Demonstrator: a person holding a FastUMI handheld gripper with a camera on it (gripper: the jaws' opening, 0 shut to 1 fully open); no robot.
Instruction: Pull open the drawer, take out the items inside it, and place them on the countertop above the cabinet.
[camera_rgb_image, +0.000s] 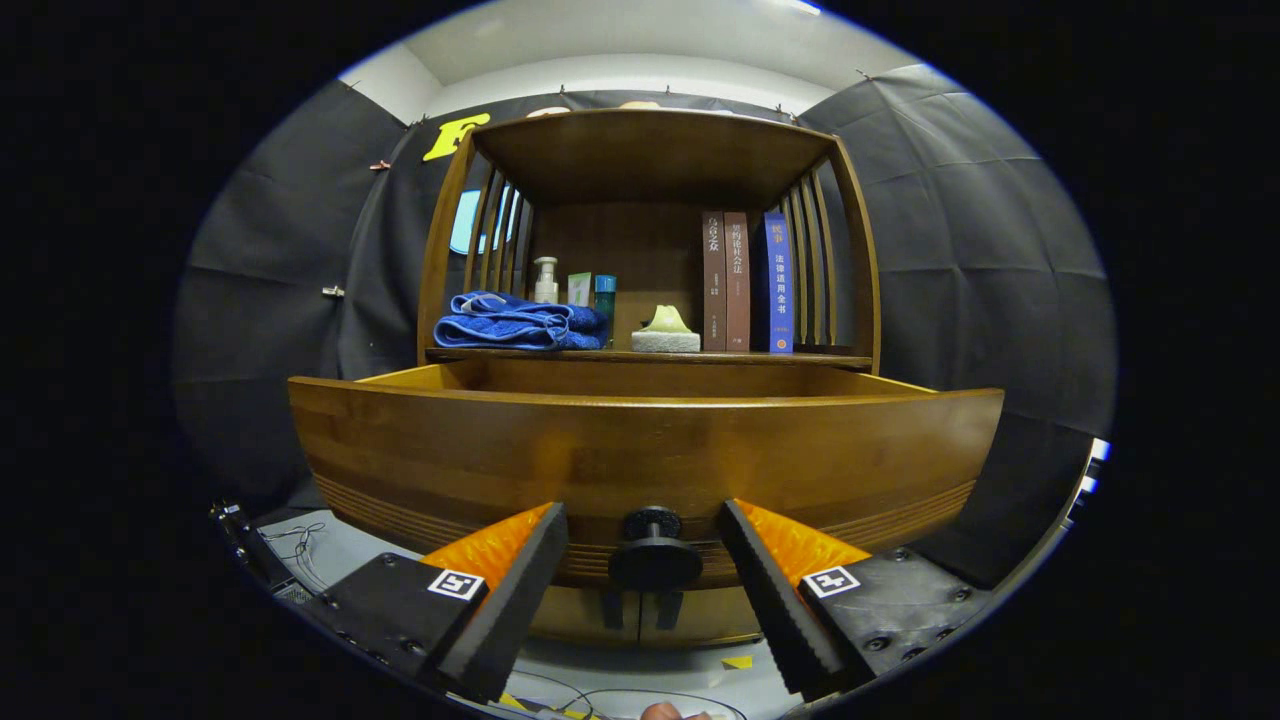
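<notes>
**Drawer pulled out, knob sits loose between spread fingers**

The gripper (645, 545) is released: its two fingers (520, 590) stand wide apart, one on each side of the dark round knob (654, 556), with a clear gap between each pad and the knob, so neither finger presses on it. The knob lies midway between the fingertips, mounted low on the centre of the drawer (640, 460) front.

The drawer is drawn out of the wooden cabinet (650, 250) toward the gripper, its broad curved front spanning well past both fingers and rising just ahead of them. Its top edge hides the inside, so what lies in it cannot be told from here.

Beyond the drawer and above it runs the countertop (650, 355), a shelf under the cabinet's upper canopy. On it, from the gripper's left, rest a folded blue towel (520, 323), a white pump bottle (545, 280) behind the towel, a pale green box (580, 288) and a teal bottle (605, 297) beside it, a tissue box (665, 335) near the middle, and three upright books (745, 282) against the slatted right side.

Below the fingers lies a pale floor (650, 675) with thin cables (300, 545) across it
</notes>
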